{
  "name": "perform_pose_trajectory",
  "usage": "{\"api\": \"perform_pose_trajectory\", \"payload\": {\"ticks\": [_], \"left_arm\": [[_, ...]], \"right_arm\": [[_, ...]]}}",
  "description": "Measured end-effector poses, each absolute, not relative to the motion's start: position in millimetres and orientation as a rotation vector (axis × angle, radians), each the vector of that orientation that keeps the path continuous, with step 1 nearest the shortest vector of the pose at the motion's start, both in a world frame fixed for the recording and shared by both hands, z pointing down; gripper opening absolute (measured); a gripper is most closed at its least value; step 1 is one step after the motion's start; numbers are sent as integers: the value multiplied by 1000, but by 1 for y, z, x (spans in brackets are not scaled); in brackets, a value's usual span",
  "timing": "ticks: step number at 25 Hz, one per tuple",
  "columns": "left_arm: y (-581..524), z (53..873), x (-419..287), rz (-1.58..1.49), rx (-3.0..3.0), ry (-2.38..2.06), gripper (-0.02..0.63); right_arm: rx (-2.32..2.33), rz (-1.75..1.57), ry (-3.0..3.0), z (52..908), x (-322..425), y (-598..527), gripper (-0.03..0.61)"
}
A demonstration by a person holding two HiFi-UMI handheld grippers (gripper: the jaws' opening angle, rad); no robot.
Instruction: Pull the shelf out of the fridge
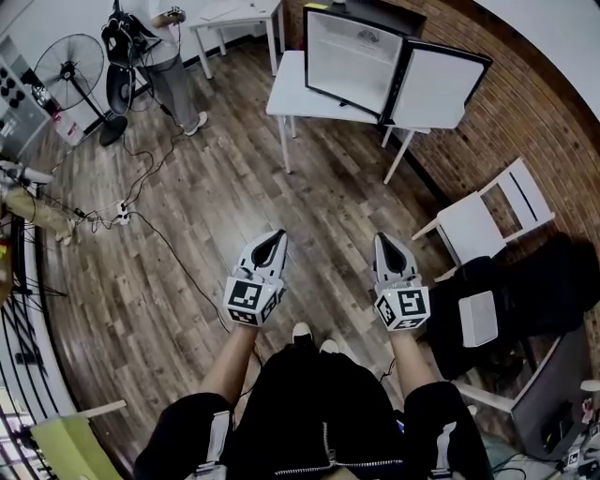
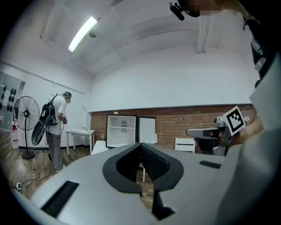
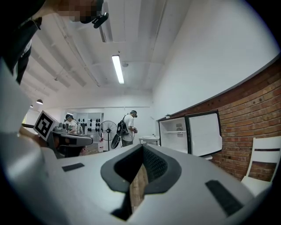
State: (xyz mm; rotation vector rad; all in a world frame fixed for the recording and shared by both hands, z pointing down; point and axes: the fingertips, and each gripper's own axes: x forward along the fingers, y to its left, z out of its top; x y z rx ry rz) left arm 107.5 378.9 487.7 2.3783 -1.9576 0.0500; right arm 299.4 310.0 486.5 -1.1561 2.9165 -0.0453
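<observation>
A small fridge [image 1: 354,58] stands on a white table [image 1: 286,94] by the brick wall, its door [image 1: 437,89] swung open to the right. Inside it a white shelf [image 2: 121,128] spans the upper part; the shelf [image 3: 174,131] shows in the right gripper view too. My left gripper [image 1: 273,240] and right gripper [image 1: 386,242] are held level in front of my body, far short of the fridge. Both are shut with nothing between the jaws. In their own views the left gripper [image 2: 141,146] and right gripper [image 3: 142,148] show closed tips.
A white folding chair [image 1: 486,216] stands right by the brick wall, with a black bag [image 1: 520,305] near it. A standing fan [image 1: 77,80] and a person [image 1: 161,52] are at the far left. Cables [image 1: 141,220] trail over the wooden floor. A second white table [image 1: 234,17] stands at the back.
</observation>
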Motion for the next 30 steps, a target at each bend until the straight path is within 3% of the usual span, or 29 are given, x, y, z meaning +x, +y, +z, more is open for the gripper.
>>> {"api": "perform_pose_trajectory", "payload": {"ticks": [16, 30], "left_arm": [[345, 495, 60, 49, 2385, -1939, 20], [203, 499, 10, 78, 2393, -1929, 20]], "right_arm": [[-1204, -96, 2910, 499, 260, 278, 0], [-1202, -152, 2926, 518, 209, 140, -2]]}}
